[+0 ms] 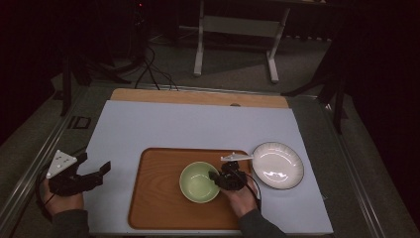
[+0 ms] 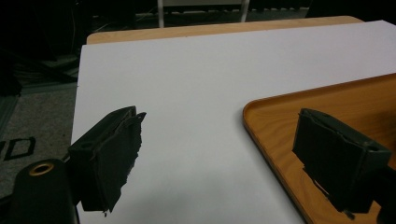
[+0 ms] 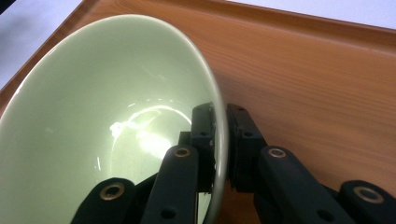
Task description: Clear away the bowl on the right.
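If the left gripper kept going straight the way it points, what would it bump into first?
Probably nothing soon: the left gripper aims its open fingers across the white mat, passing beside the wooden tray. Depth is hard to judge.

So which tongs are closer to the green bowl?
Right. The right tongs pinch the bowl rim; the left tongs hover open beyond the tray.

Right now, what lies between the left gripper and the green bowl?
In the high view, bare white table cover and the wooden tray's left part separate the left gripper from the green bowl.
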### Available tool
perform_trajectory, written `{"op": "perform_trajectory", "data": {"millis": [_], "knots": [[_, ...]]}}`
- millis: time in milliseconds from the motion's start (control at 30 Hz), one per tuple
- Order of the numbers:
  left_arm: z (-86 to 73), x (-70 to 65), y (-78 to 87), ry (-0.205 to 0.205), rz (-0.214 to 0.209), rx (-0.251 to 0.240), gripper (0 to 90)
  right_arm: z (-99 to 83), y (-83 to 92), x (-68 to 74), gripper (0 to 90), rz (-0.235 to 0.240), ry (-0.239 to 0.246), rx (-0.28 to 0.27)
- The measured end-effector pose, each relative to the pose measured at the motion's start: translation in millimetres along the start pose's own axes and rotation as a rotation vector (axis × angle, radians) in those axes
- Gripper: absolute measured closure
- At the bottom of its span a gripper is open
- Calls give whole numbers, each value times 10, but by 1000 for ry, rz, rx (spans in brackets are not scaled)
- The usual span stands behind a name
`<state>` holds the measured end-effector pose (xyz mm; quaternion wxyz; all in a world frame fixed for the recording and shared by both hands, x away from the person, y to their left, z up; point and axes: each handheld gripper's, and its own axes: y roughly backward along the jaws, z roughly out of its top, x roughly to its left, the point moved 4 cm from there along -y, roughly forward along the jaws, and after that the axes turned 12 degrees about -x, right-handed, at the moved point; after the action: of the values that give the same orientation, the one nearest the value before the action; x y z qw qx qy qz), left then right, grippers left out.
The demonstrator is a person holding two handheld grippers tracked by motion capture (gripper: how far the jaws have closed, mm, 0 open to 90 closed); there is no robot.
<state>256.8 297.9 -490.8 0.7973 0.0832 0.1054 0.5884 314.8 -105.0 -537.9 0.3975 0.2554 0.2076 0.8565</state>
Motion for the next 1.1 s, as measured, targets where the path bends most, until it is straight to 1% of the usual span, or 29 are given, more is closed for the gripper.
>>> {"op": "perform_trajectory", "data": {"millis": [567, 1100], "knots": [[-3, 2, -4, 1, 3, 0, 149, 4, -42, -27, 817, 4, -14, 8], [-5, 1, -1, -1, 7, 3, 149, 9, -65, -45, 814, 7, -21, 4]]}}
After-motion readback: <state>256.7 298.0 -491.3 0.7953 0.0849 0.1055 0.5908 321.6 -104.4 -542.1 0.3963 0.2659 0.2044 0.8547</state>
